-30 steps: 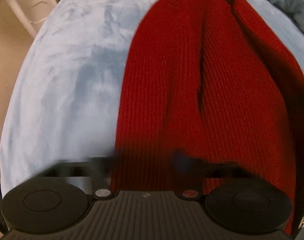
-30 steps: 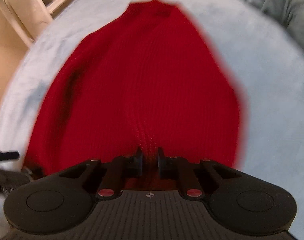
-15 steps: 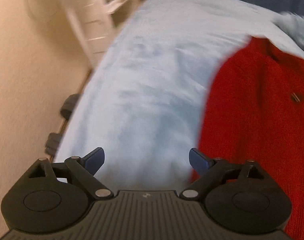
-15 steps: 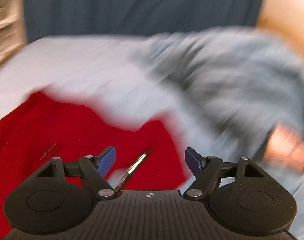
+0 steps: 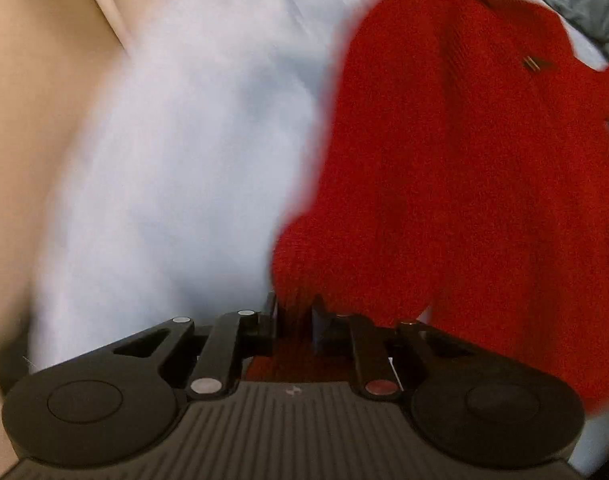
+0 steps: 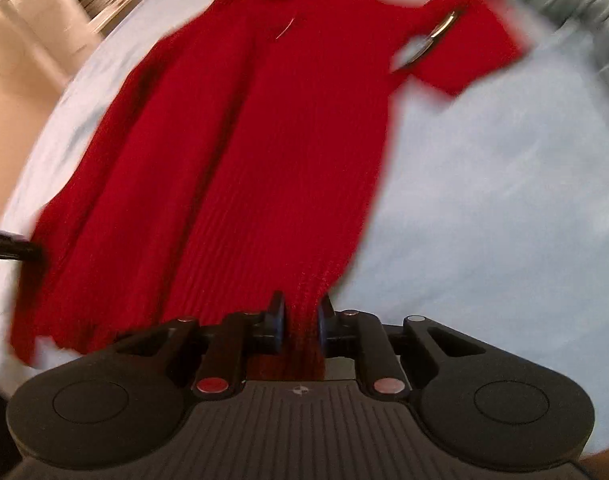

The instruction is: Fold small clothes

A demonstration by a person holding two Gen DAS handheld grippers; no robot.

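A red ribbed knit sweater point(image 5: 464, 168) lies on a pale blue fleece blanket point(image 5: 176, 152). In the right wrist view the sweater point(image 6: 232, 152) stretches away from me, with one short sleeve point(image 6: 468, 56) out to the far right. My left gripper point(image 5: 294, 316) is shut on the sweater's near edge at its left side. My right gripper point(image 6: 300, 320) is shut on the near hem at its right corner. Both views are motion-blurred.
The blanket point(image 6: 484, 208) covers a bed. A crumpled grey-blue cover point(image 5: 584, 4) lies at the far right. White shelving and a fan point(image 6: 36, 12) stand on the beige floor point(image 5: 36, 100) to the left. A dark part of the other gripper point(image 6: 8, 248) shows at the left edge.
Half a second ago both grippers were open and pointing away from the sweater. Now both have come back down and shut on its near edge. The sleeve now lies spread out.
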